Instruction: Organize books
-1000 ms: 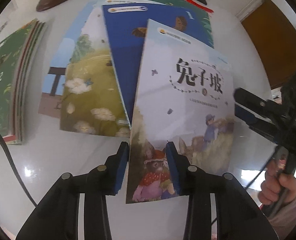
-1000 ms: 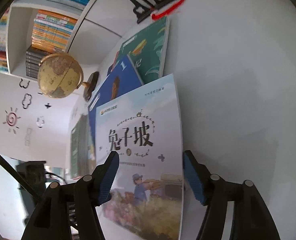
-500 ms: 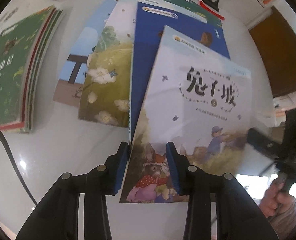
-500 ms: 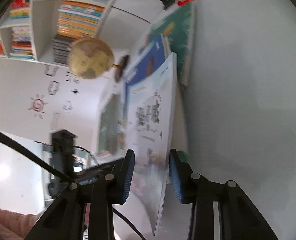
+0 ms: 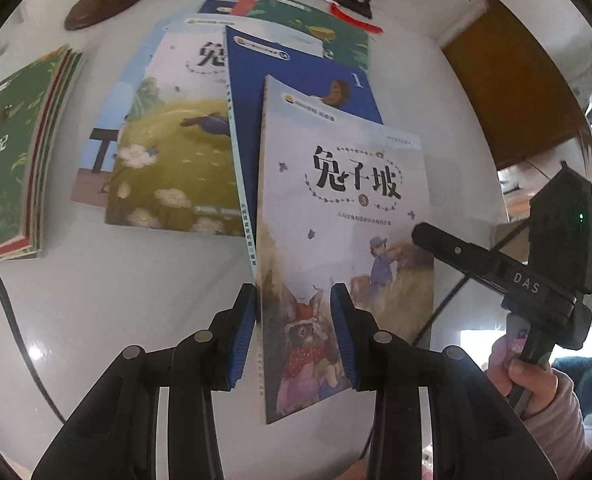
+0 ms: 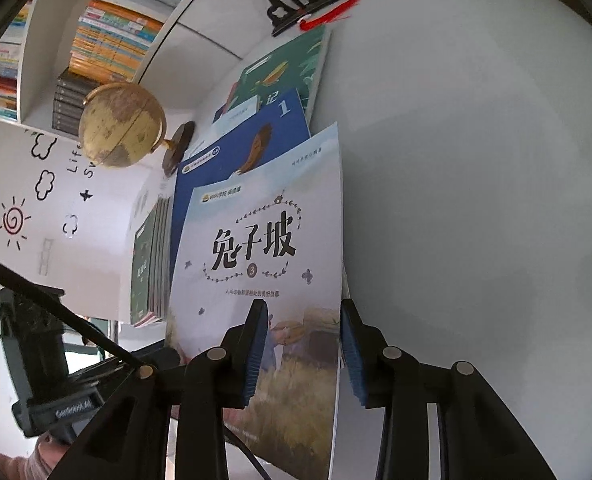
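The left claw [image 5: 291, 328] is clamped on the lower spine corner of the thin rabbit paperback [image 5: 348, 216], lifted over the fanned books [image 5: 175, 152]. The right claw [image 6: 304, 344], jaws opening, straddles its free edge. Light and floppy, it handles best gripped near the spine.

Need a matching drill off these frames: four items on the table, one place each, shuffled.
Things:
1. pale book numbered 3
2. blue book numbered 1
3. globe
4. green stack

Places:
A. alone at the left of the left wrist view, apart from the fanned books
B. between the pads of the left claw
C. directly under the pale book, in the fan
D. on a round brown base at the table's far end

Pairs: 1-B, 2-C, 3-D, 4-A
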`<action>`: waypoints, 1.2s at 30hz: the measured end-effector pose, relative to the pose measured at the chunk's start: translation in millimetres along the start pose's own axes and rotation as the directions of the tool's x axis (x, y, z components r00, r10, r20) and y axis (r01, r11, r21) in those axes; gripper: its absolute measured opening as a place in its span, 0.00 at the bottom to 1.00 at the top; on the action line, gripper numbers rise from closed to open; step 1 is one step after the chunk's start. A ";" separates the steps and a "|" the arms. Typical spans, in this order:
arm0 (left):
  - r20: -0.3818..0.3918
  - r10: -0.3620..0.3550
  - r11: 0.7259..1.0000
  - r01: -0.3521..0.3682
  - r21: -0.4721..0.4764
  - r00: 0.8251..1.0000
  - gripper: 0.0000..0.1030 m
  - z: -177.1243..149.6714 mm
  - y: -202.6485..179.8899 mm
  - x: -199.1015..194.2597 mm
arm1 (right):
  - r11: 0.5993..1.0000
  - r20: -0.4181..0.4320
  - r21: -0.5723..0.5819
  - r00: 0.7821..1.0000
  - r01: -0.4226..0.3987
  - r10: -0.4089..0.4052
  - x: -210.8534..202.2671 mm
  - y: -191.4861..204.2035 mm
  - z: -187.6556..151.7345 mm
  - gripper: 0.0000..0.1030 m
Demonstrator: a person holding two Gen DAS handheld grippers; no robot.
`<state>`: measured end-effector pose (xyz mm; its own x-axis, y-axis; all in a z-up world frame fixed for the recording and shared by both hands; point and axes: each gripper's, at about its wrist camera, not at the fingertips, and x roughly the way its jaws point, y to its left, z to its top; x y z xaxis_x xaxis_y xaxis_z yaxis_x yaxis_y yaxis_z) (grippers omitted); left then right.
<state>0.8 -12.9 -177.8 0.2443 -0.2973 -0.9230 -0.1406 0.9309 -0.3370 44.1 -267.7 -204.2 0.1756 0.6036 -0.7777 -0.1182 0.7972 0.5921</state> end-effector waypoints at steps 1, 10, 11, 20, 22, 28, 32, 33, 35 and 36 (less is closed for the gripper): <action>-0.012 -0.003 1.000 0.003 -0.002 1.000 0.33 1.2 -1.4 1.9 | 1.000 0.002 -0.006 1.000 0.014 -0.014 -0.8 1.5 -0.3 0.41; -0.121 -0.059 0.998 0.060 0.004 0.991 0.33 2.2 -11.0 33.6 | 0.999 -0.033 -0.031 0.999 0.026 -0.028 -7.1 12.8 -13.9 0.52; -0.118 -0.044 0.999 0.045 0.008 0.992 0.33 3.3 -10.7 36.5 | 0.999 -0.039 -0.049 0.999 0.019 -0.021 -5.5 15.3 -16.2 0.52; -0.090 0.024 0.990 -0.036 -0.136 0.996 0.42 17.8 36.1 39.7 | 0.998 -0.056 -0.048 0.998 -0.031 0.028 1.3 9.4 -19.5 0.37; -0.095 0.040 0.990 -0.052 -0.128 0.995 0.42 17.5 37.2 44.9 | 0.997 -0.063 -0.057 0.997 -0.049 0.045 3.1 13.0 -19.8 0.24; -0.029 0.121 0.988 -0.123 -0.090 0.992 0.29 12.9 40.2 36.5 | 0.992 -0.103 -0.106 0.993 -0.066 0.055 24.3 31.9 -17.0 0.18; -0.020 0.127 0.988 -0.128 -0.084 0.992 0.26 13.3 40.8 36.6 | 0.992 -0.117 -0.018 0.986 -0.125 0.122 33.9 17.6 -12.7 0.19; -0.021 0.128 0.989 -0.129 -0.078 0.992 0.26 10.4 44.3 34.2 | 0.992 -0.117 -0.009 0.986 -0.122 0.120 36.4 15.3 -12.5 0.19; 0.001 0.086 0.992 -0.086 -0.096 0.996 0.26 11.8 45.4 30.9 | 0.995 -0.113 -0.051 0.990 -0.087 0.081 37.6 19.3 -13.4 0.18; 0.017 0.061 0.993 -0.059 -0.103 0.998 0.26 2.8 60.4 16.9 | 0.994 -0.098 -0.087 0.994 -0.059 0.050 35.6 24.6 -14.1 0.16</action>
<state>-0.9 38.9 -213.2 0.2516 -0.2363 -0.9385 -0.2533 0.9199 -0.2995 33.6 -226.4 -220.3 0.0729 0.6412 -0.7639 -0.2132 0.7582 0.6162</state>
